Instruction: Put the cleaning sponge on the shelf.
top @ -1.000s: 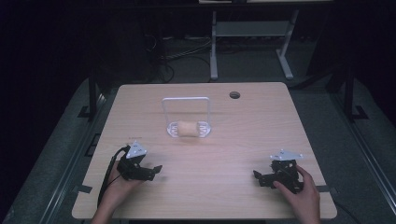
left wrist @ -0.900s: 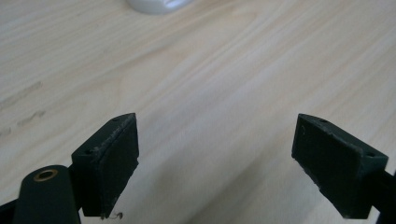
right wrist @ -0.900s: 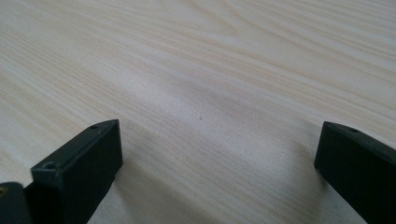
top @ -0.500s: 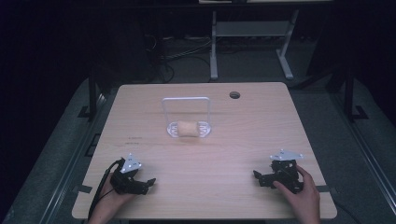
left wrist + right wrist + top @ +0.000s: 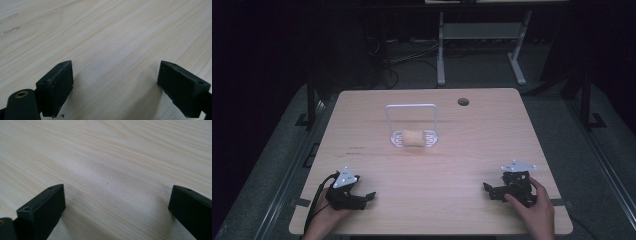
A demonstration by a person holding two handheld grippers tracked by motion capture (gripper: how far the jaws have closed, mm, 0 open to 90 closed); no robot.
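High view: your left gripper (image 5: pixel 362 198) and right gripper (image 5: pixel 493 190) rested well short of the rack (image 5: pixel 413 122) holding a roll (image 5: pixel 414 138), jaws wide apart, gripping nothing.

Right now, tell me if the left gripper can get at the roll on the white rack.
Probably yes: the left gripper is open, and bare table lies between it and the roll. The rack's frame stands behind the roll.

- No writing, label, brand, number or sign can be read on the table (image 5: pixel 472 145) or on anything that stands on it.
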